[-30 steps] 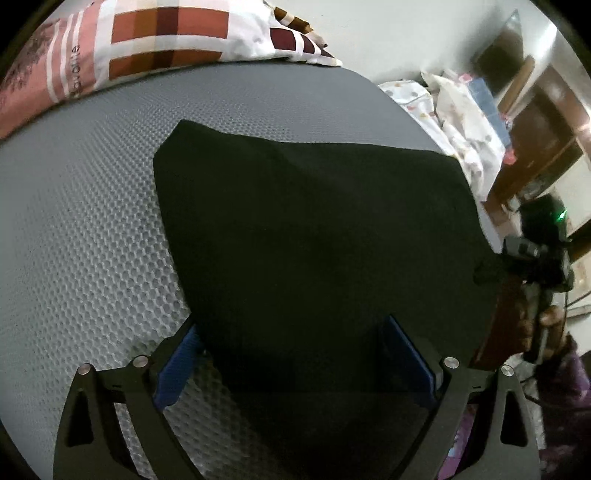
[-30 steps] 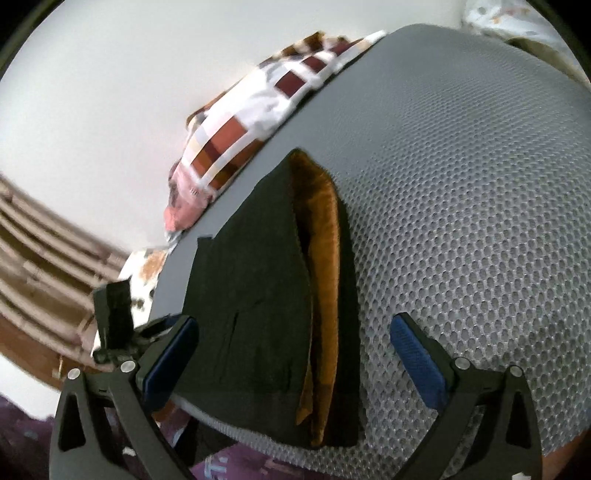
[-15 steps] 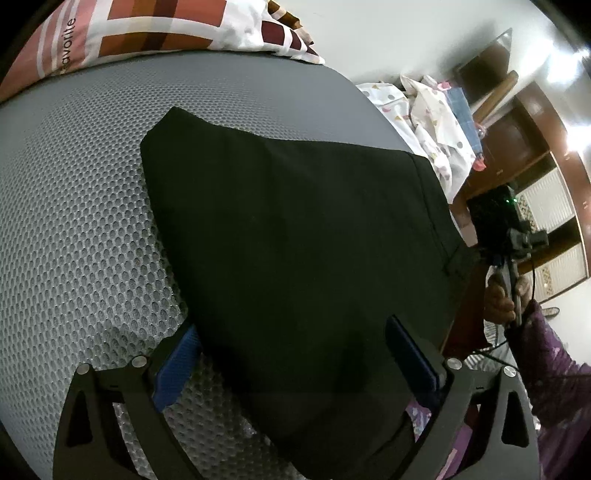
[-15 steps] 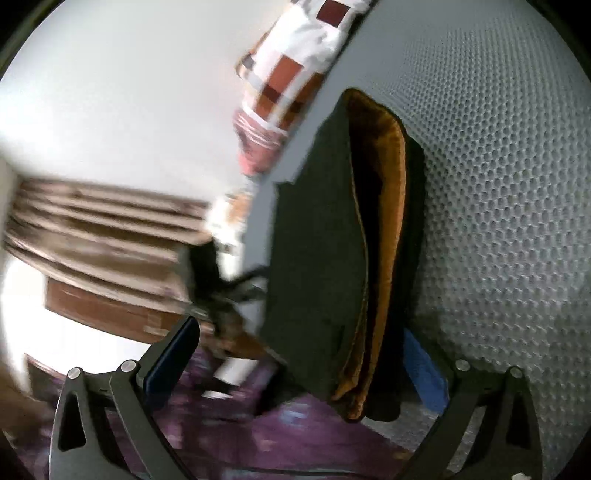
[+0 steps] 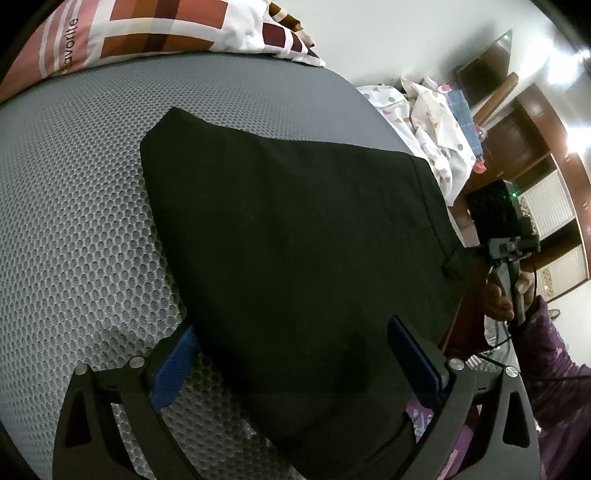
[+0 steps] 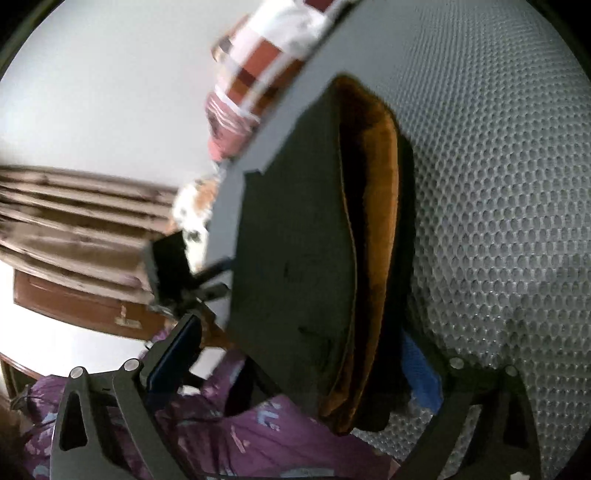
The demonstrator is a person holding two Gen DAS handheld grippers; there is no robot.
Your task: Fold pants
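- Pants [image 5: 295,236] lie on the grey mesh mattress [image 5: 74,229], already folded into a compact black stack; near end hangs a bit over the mattress edge toward the person.
- Right wrist view shows the stack edge-on: several layers with an orange-brown lining [image 6: 373,229] exposed between the black ones. So layers aren't flush on that side.
- Left gripper [image 5: 291,354]: jaws spread wide, straddling the near end of the stack, blue pads [image 5: 171,369] either side. Not clamping anything.
- Right gripper [image 6: 295,354]: jaws also wide apart, one finger off the mattress edge, the other at the stack's far side, partly hidden by cloth. Nothing pinched. View is motion-blurred on the left side.
- Right gripper also shows in the left wrist view at the stack's right edge [image 5: 513,247], hand on the handle.
- Judgement: late stage, main folds look done. Step in hand reads as lining up both grippers on the near end for a last fold or a tidy-up.
- Next move calls for: both jaws closing on the full thickness of the near end, all layers caught, incl. the lining.
- Risk: grabbing the top layer only, stack peels open.
- Patterned pillow [image 5: 147,33] sits at the head end, well apart from the work.
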